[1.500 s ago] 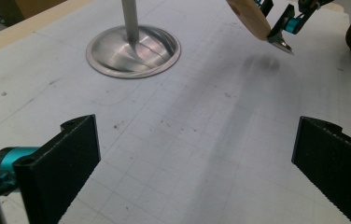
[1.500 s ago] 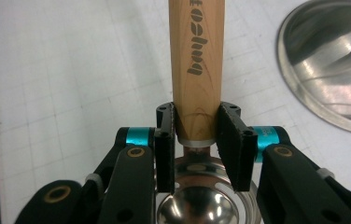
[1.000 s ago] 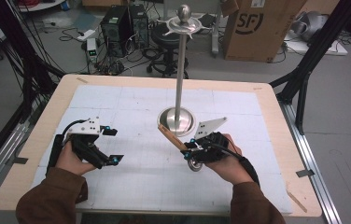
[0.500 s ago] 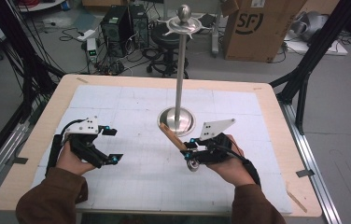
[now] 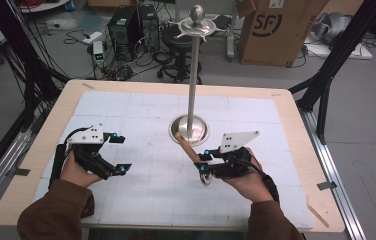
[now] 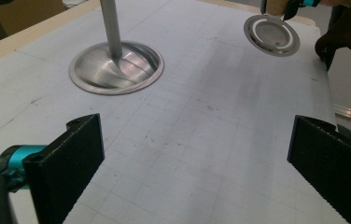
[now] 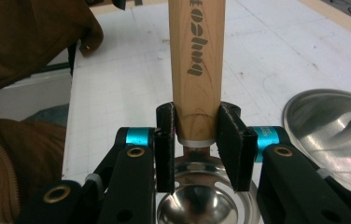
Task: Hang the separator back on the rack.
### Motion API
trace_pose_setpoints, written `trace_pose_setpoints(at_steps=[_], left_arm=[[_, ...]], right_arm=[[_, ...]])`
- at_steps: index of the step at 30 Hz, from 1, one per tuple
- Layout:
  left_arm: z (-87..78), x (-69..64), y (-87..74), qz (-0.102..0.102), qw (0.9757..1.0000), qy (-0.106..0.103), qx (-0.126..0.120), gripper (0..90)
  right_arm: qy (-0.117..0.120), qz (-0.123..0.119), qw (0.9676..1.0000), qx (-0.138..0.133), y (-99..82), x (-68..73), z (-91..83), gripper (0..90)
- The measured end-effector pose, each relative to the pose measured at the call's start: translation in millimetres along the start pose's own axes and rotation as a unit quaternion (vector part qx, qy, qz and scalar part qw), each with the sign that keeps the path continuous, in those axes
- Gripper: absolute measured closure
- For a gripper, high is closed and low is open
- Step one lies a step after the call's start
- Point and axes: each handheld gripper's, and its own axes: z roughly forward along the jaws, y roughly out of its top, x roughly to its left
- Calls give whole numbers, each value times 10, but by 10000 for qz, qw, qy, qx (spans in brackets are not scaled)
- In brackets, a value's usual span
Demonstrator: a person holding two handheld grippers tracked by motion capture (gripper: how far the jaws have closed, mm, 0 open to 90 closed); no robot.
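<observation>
A ladle with a wooden handle (image 5: 187,146) and a small steel bowl (image 5: 205,178) is held just above the table, right of centre. My right gripper (image 5: 206,161) is shut on the handle (image 7: 195,56) where it meets the bowl (image 7: 201,205). The handle's free end points at the round base (image 5: 189,129) of a steel stand. The stand's tall pole (image 5: 192,75) ends in hooks and a knob. My left gripper (image 5: 119,153) rests at the table's left, open, with nothing between its jaws (image 6: 197,168). The left gripper view also takes in the stand base (image 6: 116,65) and the ladle bowl (image 6: 271,35).
A white gridded mat (image 5: 256,120) covers most of the wooden table (image 5: 296,110). Beyond the far edge stand a cardboard box (image 5: 276,30), computer gear and cables on the floor. Black frame legs rise at both sides.
My right gripper has edged slightly to the right and nearer the person, carrying the ladle with it. The left gripper has stayed still.
</observation>
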Motion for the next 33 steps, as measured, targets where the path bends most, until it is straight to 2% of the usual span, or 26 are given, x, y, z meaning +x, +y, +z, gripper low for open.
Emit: trace_pose_setpoints(at_steps=[4, 5, 9, 11, 17, 21, 22, 23, 26, 28, 32, 33], left_arm=[[1, -11, 13, 11, 10000, -19, -58, 43], [0, -20, 20, 19, 10000, -5, -85, 44], [11, -59, 60, 107, 9997, -60, -191, 44], [35, -88, 75, 140, 9997, -71, -177, 43], [86, -137, 148, 238, 9993, -174, -237, 43], [112, -183, 236, 280, 9985, -253, -391, 43], [119, -193, 263, 301, 9983, -273, -419, 43], [127, -202, 290, 322, 9980, -293, -455, 43], [160, -231, 360, 308, 9967, -382, -645, 44], [195, -246, 398, 324, 9962, -441, -678, 44], [285, -281, 464, 376, 9956, -540, -662, 43], [304, -292, 481, 371, 9954, -570, -669, 44]], right_arm=[[52, 60, 10000, -10, 4, 21, -7, 689], [68, -23, 10000, -58, 5, 13, 1, 689], [150, -24, 9998, -102, 21, 31, 13, 689], [178, -124, 9996, -174, 30, 25, 27, 689], [272, -129, 9993, -221, 46, 46, 41, 689], [339, -119, 9991, -226, 57, 64, 50, 688], [332, -186, 9989, -280, 63, 56, 59, 688], [384, -130, 9989, -253, 65, 68, 60, 688], [437, -150, 9986, -261, 76, 75, 77, 689], [432, -219, 9984, -295, 82, 74, 96, 689], [484, -188, 9984, -236, 86, 85, 114, 688], [463, -253, 9982, -293, 88, 74, 125, 688]])
